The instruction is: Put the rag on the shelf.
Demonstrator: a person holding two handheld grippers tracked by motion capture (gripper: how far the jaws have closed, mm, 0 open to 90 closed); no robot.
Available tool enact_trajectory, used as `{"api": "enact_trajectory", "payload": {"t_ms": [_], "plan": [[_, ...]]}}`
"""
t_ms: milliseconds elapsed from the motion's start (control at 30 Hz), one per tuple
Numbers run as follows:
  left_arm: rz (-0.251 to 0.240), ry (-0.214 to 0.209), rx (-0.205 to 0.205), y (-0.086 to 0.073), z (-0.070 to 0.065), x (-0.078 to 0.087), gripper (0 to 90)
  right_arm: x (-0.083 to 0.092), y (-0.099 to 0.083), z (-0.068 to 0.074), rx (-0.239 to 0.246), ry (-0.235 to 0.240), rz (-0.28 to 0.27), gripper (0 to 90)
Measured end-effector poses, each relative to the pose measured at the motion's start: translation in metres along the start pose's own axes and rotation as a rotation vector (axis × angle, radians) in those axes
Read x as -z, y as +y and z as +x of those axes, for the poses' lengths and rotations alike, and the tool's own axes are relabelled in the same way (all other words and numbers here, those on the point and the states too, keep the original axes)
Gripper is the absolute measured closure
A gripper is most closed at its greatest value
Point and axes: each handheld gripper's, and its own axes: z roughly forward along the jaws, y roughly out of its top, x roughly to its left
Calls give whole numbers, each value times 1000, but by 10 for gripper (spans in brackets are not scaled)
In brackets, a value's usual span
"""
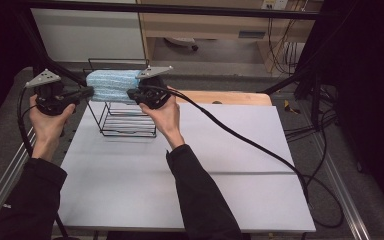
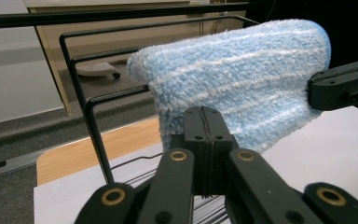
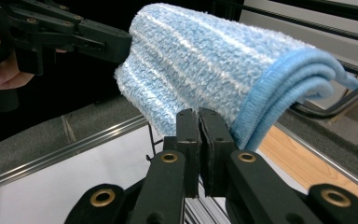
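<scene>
White sheet (image 1: 190, 170) covers the bench; bare wood strip (image 1: 230, 97) at its far edge. Loose cables (image 1: 325, 125) right of frame; shelving (image 1: 205, 25) across top centre.

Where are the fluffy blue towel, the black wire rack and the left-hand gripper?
blue towel (image 1: 111, 85), high view, middle of its draped top.
wire rack (image 1: 128, 131), high view, its base wires.
left gripper (image 1: 89, 92), high view, tips at the towel's edge.

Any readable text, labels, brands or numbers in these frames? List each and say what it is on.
None can be read.
Blue label strip on the wooden shelf edge in the high view: too small and blurred to read.
White plate at the top of that view: markings too small to read.
Blue striped towel, black wire rack, left gripper and right gripper: no print visible.
</scene>
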Motion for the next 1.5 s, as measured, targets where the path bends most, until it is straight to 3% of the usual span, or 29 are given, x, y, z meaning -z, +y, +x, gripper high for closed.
{"api": "enact_trajectory", "payload": {"t_ms": [267, 500, 833, 1133, 1500], "plan": [[-12, 16, 4, -5, -1, -8, 898, -5, -4, 0, 25, -28, -11, 858], [-4, 15, 1, -5, -2, -7, 856, -5, -5, 1, 31, -12, -16, 804], [11, 22, 4, 6, -8, 9, 670, 15, 6, 5, 29, -7, -56, 709], [25, 42, -23, 10, -14, 21, 519, 32, 13, 7, 36, -10, -69, 618], [21, 44, -26, 6, -15, 35, 410, 52, 19, 11, 35, -23, -70, 465]]}}
